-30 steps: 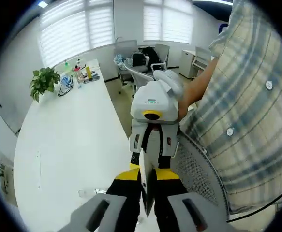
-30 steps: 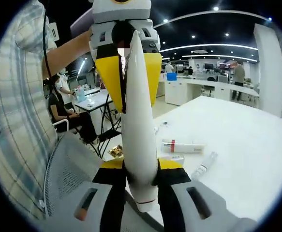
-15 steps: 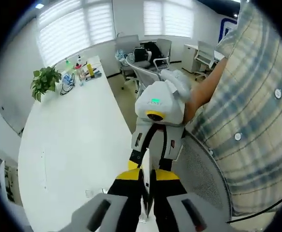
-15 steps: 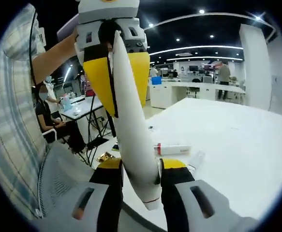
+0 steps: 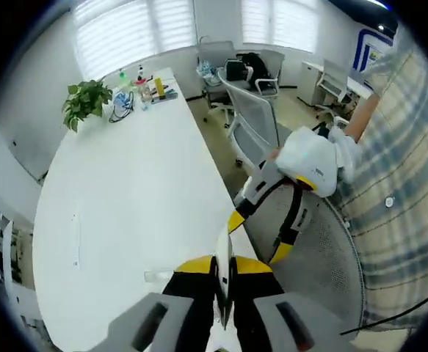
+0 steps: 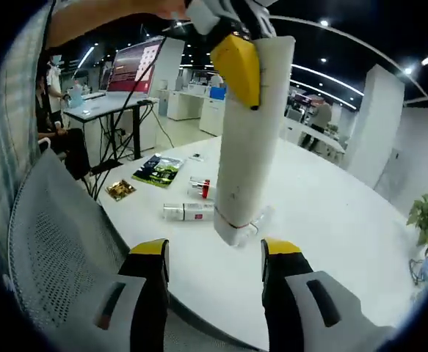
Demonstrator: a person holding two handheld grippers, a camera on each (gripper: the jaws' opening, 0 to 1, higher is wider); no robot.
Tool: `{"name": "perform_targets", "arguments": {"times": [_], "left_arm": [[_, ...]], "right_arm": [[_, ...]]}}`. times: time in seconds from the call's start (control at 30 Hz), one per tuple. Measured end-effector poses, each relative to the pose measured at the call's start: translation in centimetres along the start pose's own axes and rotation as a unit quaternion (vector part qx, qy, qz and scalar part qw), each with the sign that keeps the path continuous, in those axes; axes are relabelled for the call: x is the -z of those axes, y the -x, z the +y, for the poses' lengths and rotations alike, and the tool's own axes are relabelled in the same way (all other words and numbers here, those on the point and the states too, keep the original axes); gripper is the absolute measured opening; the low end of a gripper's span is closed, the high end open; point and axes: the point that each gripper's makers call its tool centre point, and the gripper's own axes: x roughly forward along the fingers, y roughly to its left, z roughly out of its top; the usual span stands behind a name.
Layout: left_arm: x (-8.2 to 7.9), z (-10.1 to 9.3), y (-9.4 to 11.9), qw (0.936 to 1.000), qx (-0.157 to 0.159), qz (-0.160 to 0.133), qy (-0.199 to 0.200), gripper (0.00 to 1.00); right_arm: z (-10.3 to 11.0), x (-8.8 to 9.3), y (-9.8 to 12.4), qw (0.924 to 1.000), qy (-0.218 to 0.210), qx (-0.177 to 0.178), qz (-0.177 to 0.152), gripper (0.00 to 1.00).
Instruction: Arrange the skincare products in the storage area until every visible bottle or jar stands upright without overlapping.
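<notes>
A plain white tube, cap end down, is clamped by the left gripper above the white worktop. The right gripper is spread wide, gripping nothing. Two small bottles lie flat beside packets; labels unreadable. Open-plan office behind.
</notes>
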Motion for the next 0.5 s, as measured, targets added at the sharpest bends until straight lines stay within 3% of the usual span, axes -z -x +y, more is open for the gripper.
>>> {"name": "perform_targets", "arguments": {"times": [0.1,0.4,0.5], "left_arm": [[0.2,1.9,0.1,0.9997,-0.012,0.000,0.019,0.06],[-0.4,7.0,-1.3,0.9987,-0.026,-0.002,0.044,0.06],[-0.7,8.7,-2.1,0.9985,-0.028,0.003,0.047,0.06]], "right_arm": [[-0.6,0.4,-0.5,0.9997,0.011,0.012,0.019,0.47],[-1.7,0.7,-2.3,0.9990,0.010,0.035,0.026,0.41],[-1.7,0.8,-2.0,0.9984,0.023,0.045,0.027,0.40]]}}
